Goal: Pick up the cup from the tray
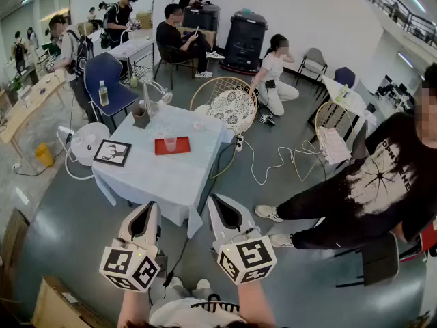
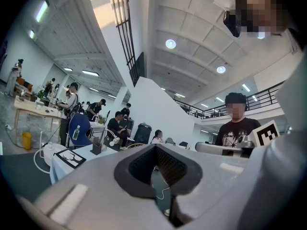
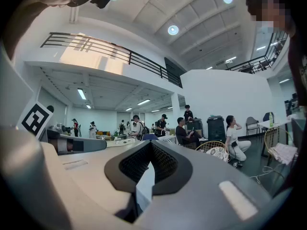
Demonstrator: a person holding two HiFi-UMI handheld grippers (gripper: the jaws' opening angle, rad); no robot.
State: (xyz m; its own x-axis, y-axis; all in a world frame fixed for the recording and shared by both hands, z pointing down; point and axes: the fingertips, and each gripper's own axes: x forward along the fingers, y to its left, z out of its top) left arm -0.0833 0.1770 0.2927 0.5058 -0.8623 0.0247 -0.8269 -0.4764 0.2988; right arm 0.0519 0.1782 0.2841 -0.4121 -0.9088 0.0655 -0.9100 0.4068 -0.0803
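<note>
A clear cup (image 1: pixel 170 143) stands upright mid-tray; the flat red rectangular tray (image 1: pixel 183 148) lies near the tabletop's (image 1: pixel 157 178) centre, at the head view's 9 o'clock.

Bright round ceiling lights (image 2: pixel 170 43); heavy fisheye warping, dark corners.

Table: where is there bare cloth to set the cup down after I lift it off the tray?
The near half of the table is bare, between the tray and frame and the near edge. A narrower strip lies right of the tray. The far left corner is crowded: holder and lamp.
</note>
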